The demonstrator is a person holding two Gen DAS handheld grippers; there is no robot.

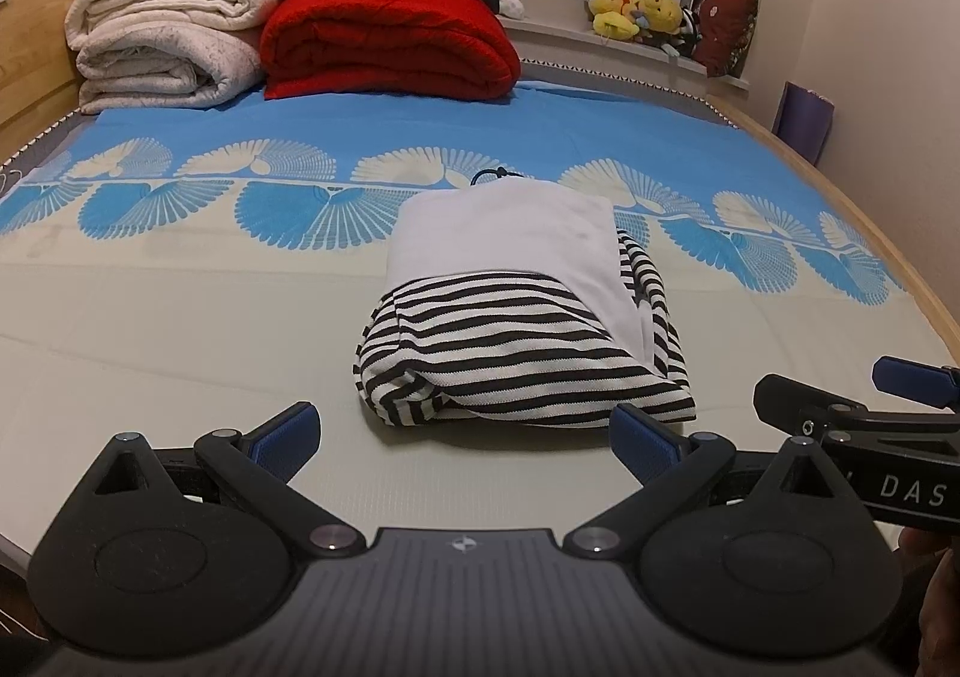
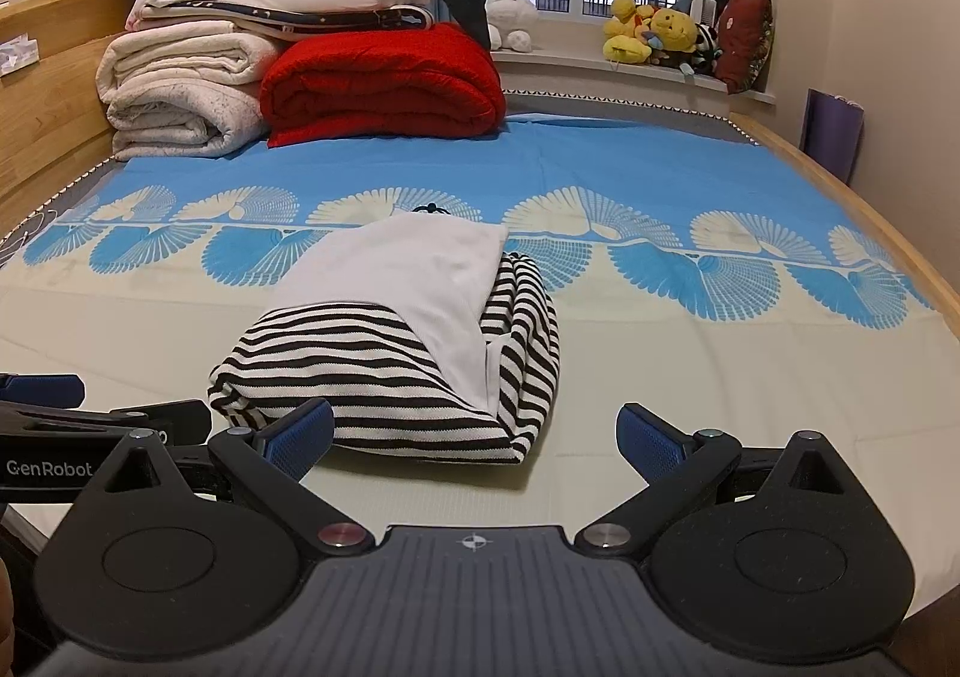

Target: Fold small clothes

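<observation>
Striped black-and-white fabric makes up the folded garment (image 1: 516, 359), lying on the cream part of the bed sheet (image 1: 180, 329) near the foot edge of the bed, a plain white piece (image 1: 510, 233) folded over its far half. Both grippers hang just short of it, touching nothing: the left gripper (image 1: 465, 440) has its blue-padded fingers spread wide with the bundle's near edge between them, and the right gripper (image 2: 477, 437) is equally wide apart. Folded white blankets (image 1: 162, 41) and a red quilt (image 1: 384, 41) sit stacked at the far headboard corner.
</observation>
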